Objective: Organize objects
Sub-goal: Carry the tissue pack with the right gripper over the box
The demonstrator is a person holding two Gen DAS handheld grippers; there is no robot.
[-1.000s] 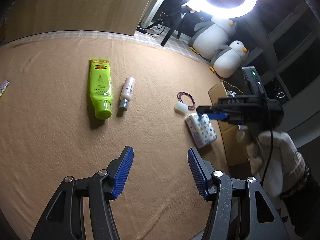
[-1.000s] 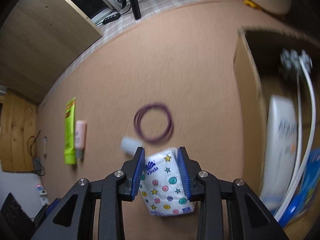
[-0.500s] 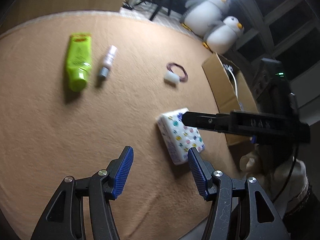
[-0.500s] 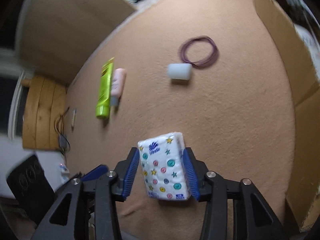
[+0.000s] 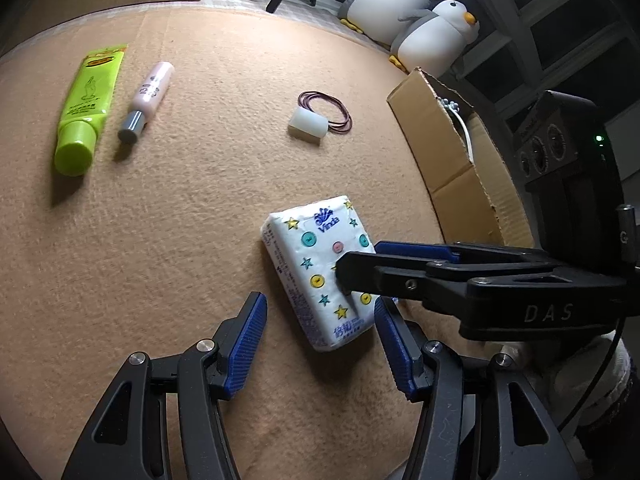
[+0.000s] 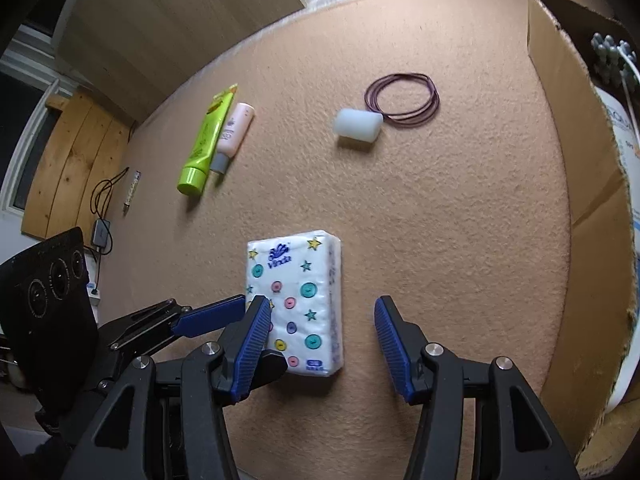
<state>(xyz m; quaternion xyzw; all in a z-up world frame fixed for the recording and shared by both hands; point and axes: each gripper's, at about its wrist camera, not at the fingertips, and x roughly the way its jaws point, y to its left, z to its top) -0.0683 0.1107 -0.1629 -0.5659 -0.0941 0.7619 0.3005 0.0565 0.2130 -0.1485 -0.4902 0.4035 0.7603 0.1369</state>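
Observation:
A white tissue pack [image 5: 316, 264] with coloured buttons and stars lies flat on the tan mat; it also shows in the right wrist view [image 6: 298, 300]. My left gripper [image 5: 320, 344] is open, just short of the pack's near end. My right gripper [image 6: 320, 340] is open and above the pack, its left finger over the pack's edge; from the left wrist view its fingers [image 5: 400, 268] reach in from the right over the pack. A green tube [image 5: 88, 108], a pink bottle [image 5: 150, 94], a white cap [image 5: 307, 126] and purple rubber bands [image 5: 326, 112] lie farther off.
An open cardboard box [image 5: 448, 148] stands at the right edge of the mat, holding a white cable and other items [image 6: 616, 80]. Two penguin plush toys [image 5: 416, 8] sit behind it. A wooden board [image 6: 180, 20] leans at the back.
My right gripper has opened and let go of the tissue pack, which now lies on the mat. My left gripper has moved closer to the pack.

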